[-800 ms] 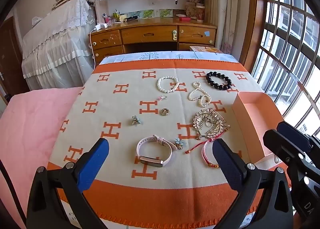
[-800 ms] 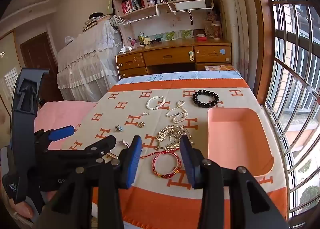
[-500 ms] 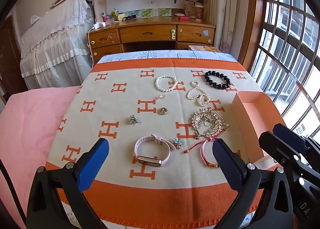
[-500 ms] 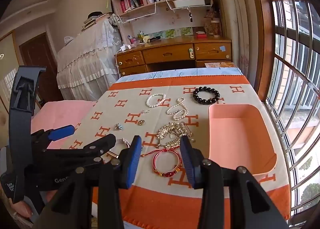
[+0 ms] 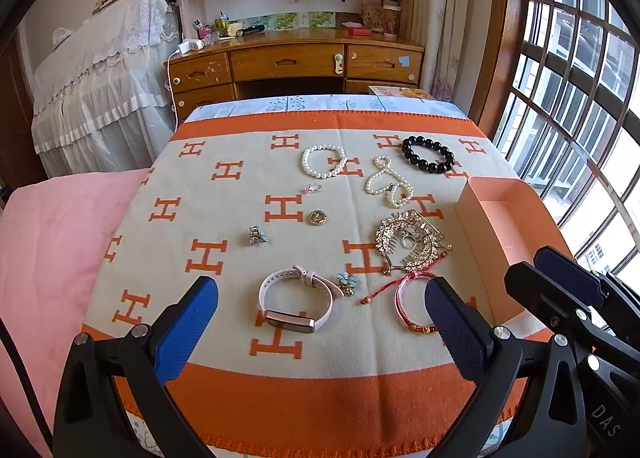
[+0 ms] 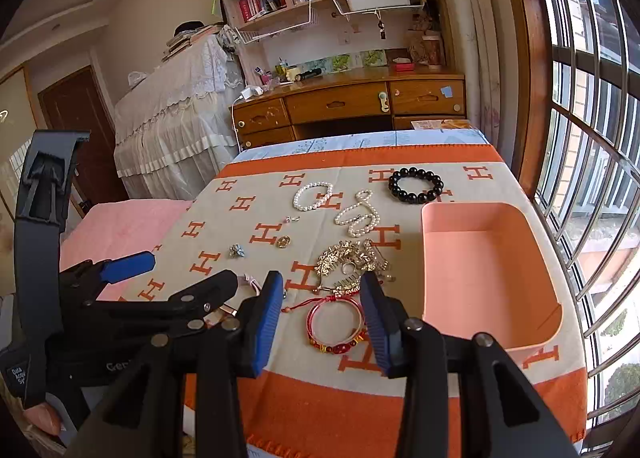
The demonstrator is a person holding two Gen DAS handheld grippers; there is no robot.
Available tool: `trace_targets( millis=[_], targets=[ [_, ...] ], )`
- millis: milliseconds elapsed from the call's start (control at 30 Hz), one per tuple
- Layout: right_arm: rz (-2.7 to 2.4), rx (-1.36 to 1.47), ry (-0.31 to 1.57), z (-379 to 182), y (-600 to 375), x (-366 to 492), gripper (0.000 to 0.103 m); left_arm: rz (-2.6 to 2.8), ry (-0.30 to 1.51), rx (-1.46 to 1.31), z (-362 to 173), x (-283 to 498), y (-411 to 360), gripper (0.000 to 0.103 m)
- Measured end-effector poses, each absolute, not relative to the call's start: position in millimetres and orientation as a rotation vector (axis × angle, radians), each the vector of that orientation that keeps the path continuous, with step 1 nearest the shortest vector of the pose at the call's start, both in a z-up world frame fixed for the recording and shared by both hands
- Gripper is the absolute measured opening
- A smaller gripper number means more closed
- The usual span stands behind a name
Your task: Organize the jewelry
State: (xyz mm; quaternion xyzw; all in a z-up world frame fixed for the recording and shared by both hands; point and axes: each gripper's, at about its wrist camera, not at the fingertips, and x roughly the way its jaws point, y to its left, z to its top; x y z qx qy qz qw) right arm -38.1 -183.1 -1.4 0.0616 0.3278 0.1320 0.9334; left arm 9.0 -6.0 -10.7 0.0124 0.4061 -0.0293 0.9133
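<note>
Both grippers empty: left gripper [image 5: 320, 332] wide open over pink watch [image 5: 295, 304]; right gripper [image 6: 322, 322] part-open above red bracelet [image 6: 335, 324], pink tray [image 6: 486, 274] right.

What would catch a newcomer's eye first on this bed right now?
Probably the orange-and-cream H-patterned blanket with jewelry scattered over it: a black bead bracelet at the far side, a gold comb mid-right, and a pink watch nearest. On the right stands an empty pink box. The right claw hangs open, framing a red string bracelet.
</note>
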Motion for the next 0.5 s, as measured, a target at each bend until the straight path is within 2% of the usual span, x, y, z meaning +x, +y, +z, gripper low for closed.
trace_targets(
  millis=[133,500],
  targets=[
    [0.268,0.131,0.679,-16.6,-178.6,-36.4,0.041,-0.068,0.846,0.020,-15.2,10.3,-3.5,0.102],
    [0.270,0.134,0.680,-16.5,-179.9,-35.7,0.041,-0.061,0.846,0.029,-15.6,9.5,-3.6,0.102]
  ],
)
